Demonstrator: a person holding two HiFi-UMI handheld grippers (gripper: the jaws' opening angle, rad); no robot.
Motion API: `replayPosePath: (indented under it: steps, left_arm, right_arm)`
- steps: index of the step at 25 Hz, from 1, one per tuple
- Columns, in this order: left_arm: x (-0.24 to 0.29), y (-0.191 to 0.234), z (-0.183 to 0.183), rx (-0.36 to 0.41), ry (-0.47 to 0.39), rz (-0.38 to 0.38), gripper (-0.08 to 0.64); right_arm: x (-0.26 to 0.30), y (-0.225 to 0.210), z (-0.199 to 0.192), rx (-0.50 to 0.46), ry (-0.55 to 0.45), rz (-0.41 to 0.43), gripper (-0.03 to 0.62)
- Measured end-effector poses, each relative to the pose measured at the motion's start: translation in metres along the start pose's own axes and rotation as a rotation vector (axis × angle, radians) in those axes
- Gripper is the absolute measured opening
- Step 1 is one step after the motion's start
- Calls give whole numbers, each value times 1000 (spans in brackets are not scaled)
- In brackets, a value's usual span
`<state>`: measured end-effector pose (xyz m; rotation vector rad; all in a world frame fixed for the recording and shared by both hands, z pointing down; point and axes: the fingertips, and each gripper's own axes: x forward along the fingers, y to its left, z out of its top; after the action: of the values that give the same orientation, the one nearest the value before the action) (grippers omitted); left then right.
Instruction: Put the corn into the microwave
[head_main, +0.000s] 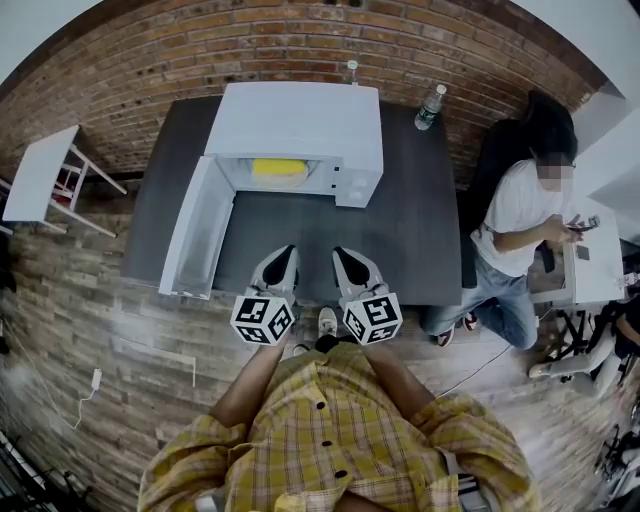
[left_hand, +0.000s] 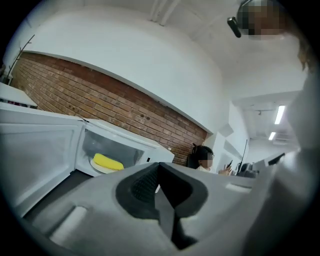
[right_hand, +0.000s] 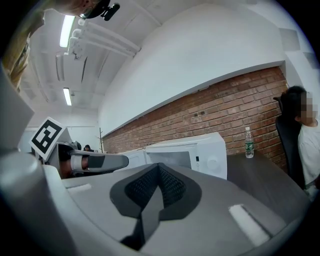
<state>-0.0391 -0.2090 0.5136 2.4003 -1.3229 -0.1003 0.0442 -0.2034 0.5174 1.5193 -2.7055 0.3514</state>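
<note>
Corn is seen lying crosswise inside the open microwave, well ahead of both grippers, whose jaws are closed on nothing, and the swung-out door is judged nearer the left gripper than the right gripper.

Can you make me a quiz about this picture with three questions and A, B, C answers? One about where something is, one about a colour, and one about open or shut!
1. Where is the corn? A in a basket; B inside the microwave; C on a shelf.
2. What colour is the microwave? A red; B black; C white.
3. The microwave's door is: A shut; B open; C missing.

Answers:
1 B, the yellow corn shows in its cavity.
2 C, its whole case is white.
3 B, the door stands swung out at the left in the head view.
</note>
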Motion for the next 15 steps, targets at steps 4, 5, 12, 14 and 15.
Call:
replayPosePath:
  steps: [4, 5, 12, 14, 15]
  left_arm:
    - [-10, -2, 0, 48, -6, 22, -5]
    - [-12, -3, 0, 58, -11, 26, -5]
    - [-26, -14, 3, 130, -20, 40, -5]
    - [-28, -16, 2, 153, -16, 39, -5]
    - [-29, -17, 2, 166, -16, 39, -5]
  right_arm:
    - [-5, 5, 4, -27, -12, 6, 5]
    - [-6, 6, 5, -29, -13, 8, 5]
    - [-11, 15, 9, -38, -28, 25, 5]
    - [-12, 17, 10, -40, -32, 28, 5]
    - [-12, 18, 10, -40, -36, 29, 5]
